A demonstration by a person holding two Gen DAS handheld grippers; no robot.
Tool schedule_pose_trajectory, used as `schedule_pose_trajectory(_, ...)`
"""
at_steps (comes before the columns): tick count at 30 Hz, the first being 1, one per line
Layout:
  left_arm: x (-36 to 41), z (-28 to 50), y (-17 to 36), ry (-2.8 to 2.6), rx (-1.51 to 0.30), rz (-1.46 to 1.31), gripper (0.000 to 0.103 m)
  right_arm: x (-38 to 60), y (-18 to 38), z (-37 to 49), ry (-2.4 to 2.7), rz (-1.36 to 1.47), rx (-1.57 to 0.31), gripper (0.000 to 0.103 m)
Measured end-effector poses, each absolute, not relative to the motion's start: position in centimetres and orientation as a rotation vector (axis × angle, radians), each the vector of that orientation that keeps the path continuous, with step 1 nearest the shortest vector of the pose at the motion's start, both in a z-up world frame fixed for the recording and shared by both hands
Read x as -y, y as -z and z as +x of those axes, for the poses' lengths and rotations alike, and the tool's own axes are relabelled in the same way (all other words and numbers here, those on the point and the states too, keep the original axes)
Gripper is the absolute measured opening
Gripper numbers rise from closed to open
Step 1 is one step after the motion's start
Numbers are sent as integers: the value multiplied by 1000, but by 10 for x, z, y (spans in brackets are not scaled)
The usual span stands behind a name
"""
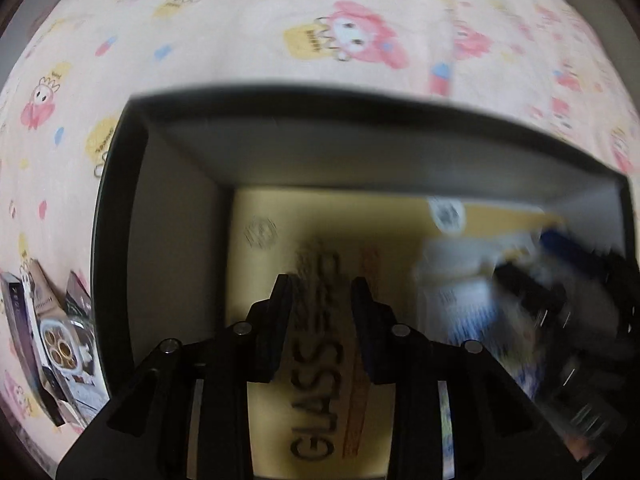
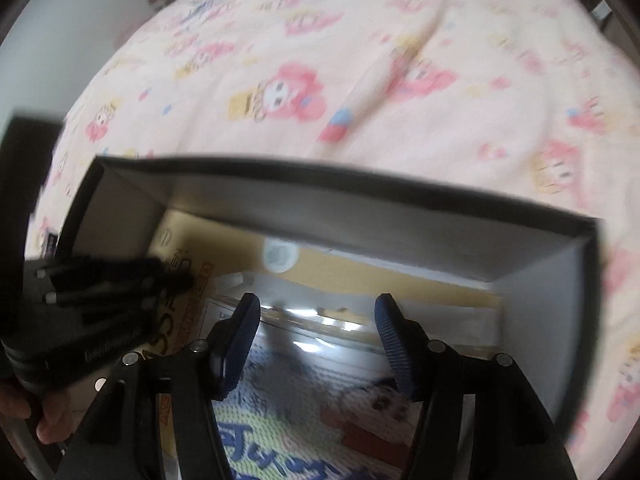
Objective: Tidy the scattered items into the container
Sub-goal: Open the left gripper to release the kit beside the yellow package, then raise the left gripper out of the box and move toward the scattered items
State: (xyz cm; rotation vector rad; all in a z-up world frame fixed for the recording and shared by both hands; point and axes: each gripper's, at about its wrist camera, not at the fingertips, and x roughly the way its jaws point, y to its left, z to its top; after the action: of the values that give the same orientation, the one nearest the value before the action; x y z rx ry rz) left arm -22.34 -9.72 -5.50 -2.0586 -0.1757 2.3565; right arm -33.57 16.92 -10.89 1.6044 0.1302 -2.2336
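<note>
A black-rimmed box [image 1: 176, 216] with grey inner walls sits on a pink cartoon-print sheet; it also shows in the right wrist view [image 2: 532, 264]. Inside lies a yellow pack printed "GLASS" [image 1: 320, 360] and a clear plastic packet with blue cartoon print [image 2: 304, 408]. My left gripper [image 1: 322, 292] hangs open and empty over the yellow pack. My right gripper [image 2: 316, 312] is open and empty over the plastic packet. The left gripper appears blurred at the left of the right wrist view [image 2: 120, 280], and the right one blurred at the right of the left wrist view [image 1: 560, 300].
Several small packets [image 1: 52, 332] lie on the sheet [image 1: 280, 20] outside the box's left wall. The sheet stretches beyond the box's far rim [image 2: 360, 80]. A grey wall [image 2: 60, 20] stands at the far left.
</note>
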Motion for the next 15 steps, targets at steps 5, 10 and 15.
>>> schedule_pose_trajectory(5,84,-177,44,-2286,174,-1974,18,-189,69,-303,2317,1508,-91,56)
schedule_pose_trajectory(10,94,-161,37,-2256,214,-1955,2,-178,74,-274,2355,1518,-89,57)
schedule_pose_trajectory(15,128,-138,16,-2274,409,-1867,5,-188,84,-247,2327,1522,-48,56)
